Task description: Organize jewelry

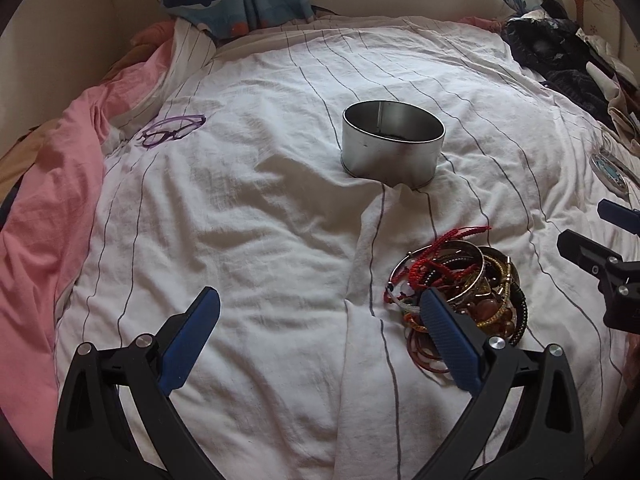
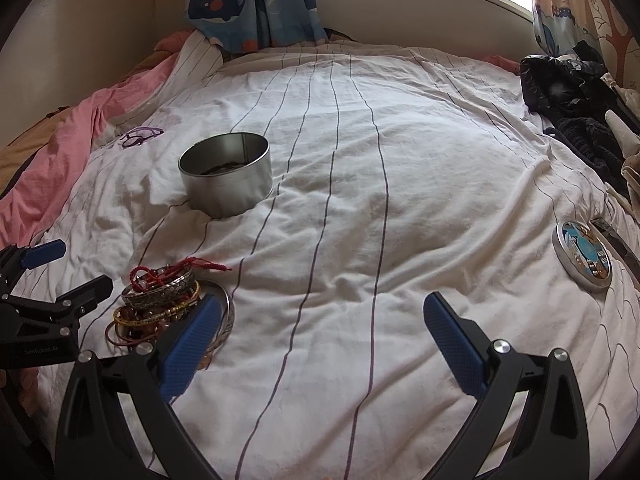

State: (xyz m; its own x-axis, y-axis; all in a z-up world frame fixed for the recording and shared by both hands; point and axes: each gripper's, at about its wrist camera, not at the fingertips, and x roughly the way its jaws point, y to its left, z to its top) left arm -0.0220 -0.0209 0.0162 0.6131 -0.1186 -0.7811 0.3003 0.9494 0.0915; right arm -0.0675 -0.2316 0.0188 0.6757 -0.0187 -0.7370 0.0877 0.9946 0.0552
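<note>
A pile of bracelets and bangles [image 1: 460, 284], red cord, gold, silver and beaded, lies on the striped white bedsheet. It also shows in the right wrist view [image 2: 168, 300]. A round open metal tin [image 1: 392, 144] stands behind it, with something dark at its bottom; it also shows in the right wrist view [image 2: 226, 172]. My left gripper [image 1: 320, 320] is open and empty, its right finger just in front of the pile. My right gripper [image 2: 320, 320] is open and empty, its left finger beside the pile. Each gripper shows at the edge of the other's view.
The tin's lid [image 2: 582, 256] lies flat on the sheet at the right. Purple glasses [image 1: 172, 132] lie at the back left. A pink blanket [image 1: 52, 184] is bunched along the left. Dark clothes [image 2: 572, 92] are heaped at the back right. Whale-print curtains [image 2: 248, 0] hang behind.
</note>
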